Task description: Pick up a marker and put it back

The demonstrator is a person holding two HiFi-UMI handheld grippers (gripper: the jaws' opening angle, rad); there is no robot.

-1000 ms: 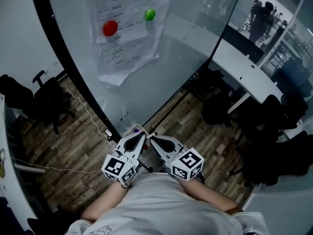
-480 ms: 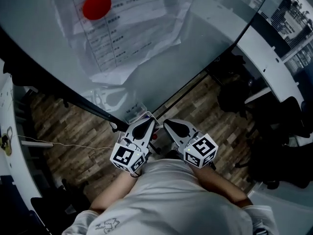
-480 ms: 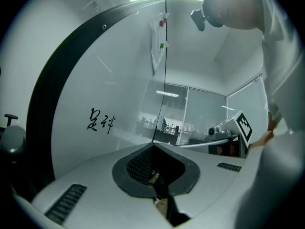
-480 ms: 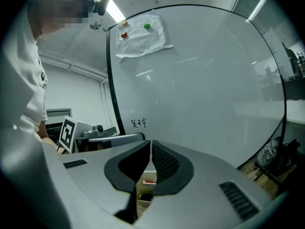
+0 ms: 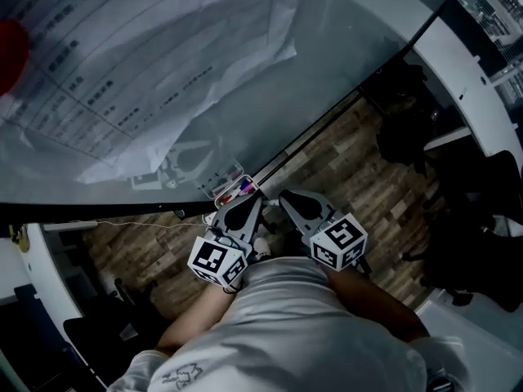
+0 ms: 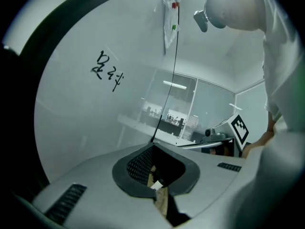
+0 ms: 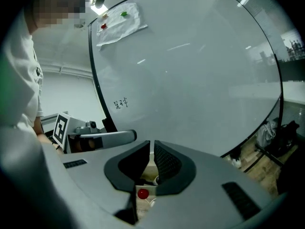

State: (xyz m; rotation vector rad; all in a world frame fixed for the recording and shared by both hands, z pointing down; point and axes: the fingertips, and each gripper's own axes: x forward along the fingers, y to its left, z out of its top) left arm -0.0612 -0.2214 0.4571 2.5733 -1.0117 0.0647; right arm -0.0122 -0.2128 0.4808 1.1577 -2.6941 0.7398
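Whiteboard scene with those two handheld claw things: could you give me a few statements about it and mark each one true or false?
1. A sheet of paper hangs on the whiteboard. True.
2. The right gripper is holding a marker. False: its jaws are shut, with nothing between them.
3. There is handwriting on the board. True.
4. The left gripper is touching the red magnet. False: in the head view the magnet sits far off at the upper left edge, while the gripper is low, near the board's bottom edge.
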